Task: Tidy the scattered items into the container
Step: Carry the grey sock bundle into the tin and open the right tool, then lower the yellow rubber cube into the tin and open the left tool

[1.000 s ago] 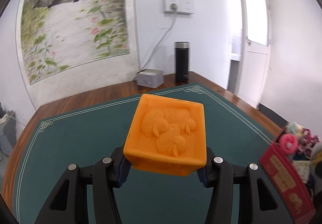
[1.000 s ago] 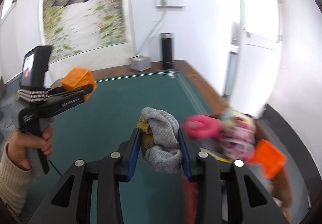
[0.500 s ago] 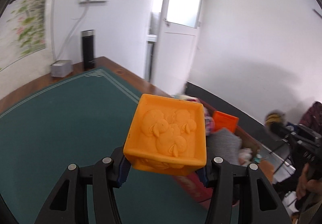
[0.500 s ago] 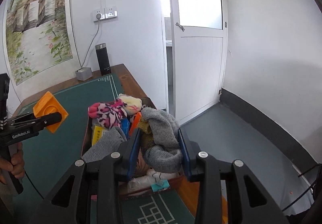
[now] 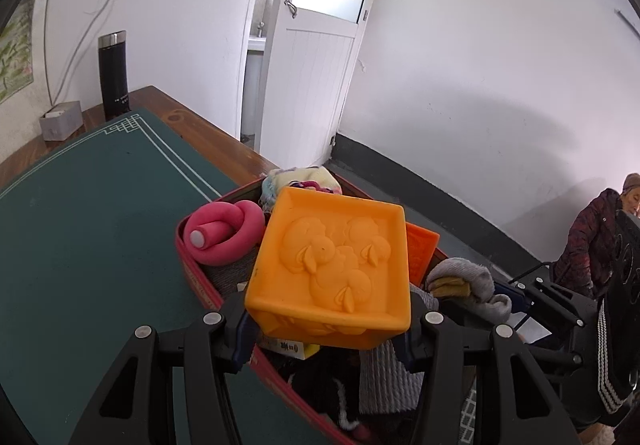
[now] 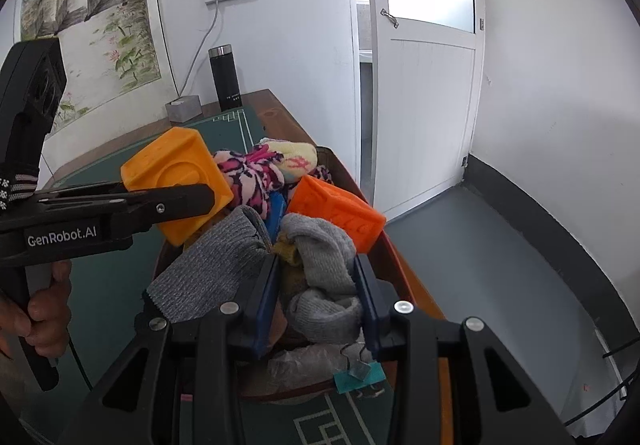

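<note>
At the right-hand edge of the bench [image 5: 100, 229], the red container [image 5: 196, 277] sat nearly full, holding a pink foam ring [image 5: 224, 235], patterned socks [image 6: 256, 173], a darker orange block [image 6: 340, 211] and a flat grey cloth [image 6: 212, 265]. The green mat showed no loose items, though much of it lay out of view. The left gripper [image 5: 328, 329] was clamped on an orange cube [image 5: 332, 269] embossed with ducks, held above the container's near end. The right gripper [image 6: 316, 297] was closed tight on a bundled grey sock [image 6: 324, 273] over the contents. Judging from this, only these two releases seemed left.
</note>
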Action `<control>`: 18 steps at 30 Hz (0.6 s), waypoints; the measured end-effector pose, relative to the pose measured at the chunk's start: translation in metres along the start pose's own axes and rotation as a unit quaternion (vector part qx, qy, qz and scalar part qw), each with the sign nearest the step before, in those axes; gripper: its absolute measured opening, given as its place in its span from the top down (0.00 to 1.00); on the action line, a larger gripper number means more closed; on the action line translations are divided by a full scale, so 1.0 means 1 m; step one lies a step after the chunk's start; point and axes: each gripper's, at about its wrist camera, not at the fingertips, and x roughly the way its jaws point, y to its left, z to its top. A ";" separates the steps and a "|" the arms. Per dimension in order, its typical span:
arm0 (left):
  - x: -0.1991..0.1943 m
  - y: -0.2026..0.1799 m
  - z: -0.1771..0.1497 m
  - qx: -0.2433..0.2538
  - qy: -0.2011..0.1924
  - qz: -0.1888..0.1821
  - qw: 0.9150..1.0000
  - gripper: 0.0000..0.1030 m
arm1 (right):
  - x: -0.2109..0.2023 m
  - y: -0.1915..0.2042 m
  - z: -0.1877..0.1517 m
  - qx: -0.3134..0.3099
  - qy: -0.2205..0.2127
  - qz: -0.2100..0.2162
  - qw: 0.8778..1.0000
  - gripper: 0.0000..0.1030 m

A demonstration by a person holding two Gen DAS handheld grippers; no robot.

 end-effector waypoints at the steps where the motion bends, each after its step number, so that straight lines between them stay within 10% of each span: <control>1: 0.004 0.000 0.001 0.005 0.003 0.000 1.000 0.46 | 0.004 0.000 -0.001 -0.001 0.005 -0.002 1.000 0.61; 11: 0.014 0.011 0.002 -0.003 0.012 -0.002 1.000 0.46 | 0.012 0.004 -0.003 -0.023 0.016 -0.009 1.000 0.57; 18: -0.022 0.006 0.010 0.002 -0.049 -0.032 0.998 0.21 | -0.026 -0.002 0.001 0.004 -0.044 -0.010 0.999 0.19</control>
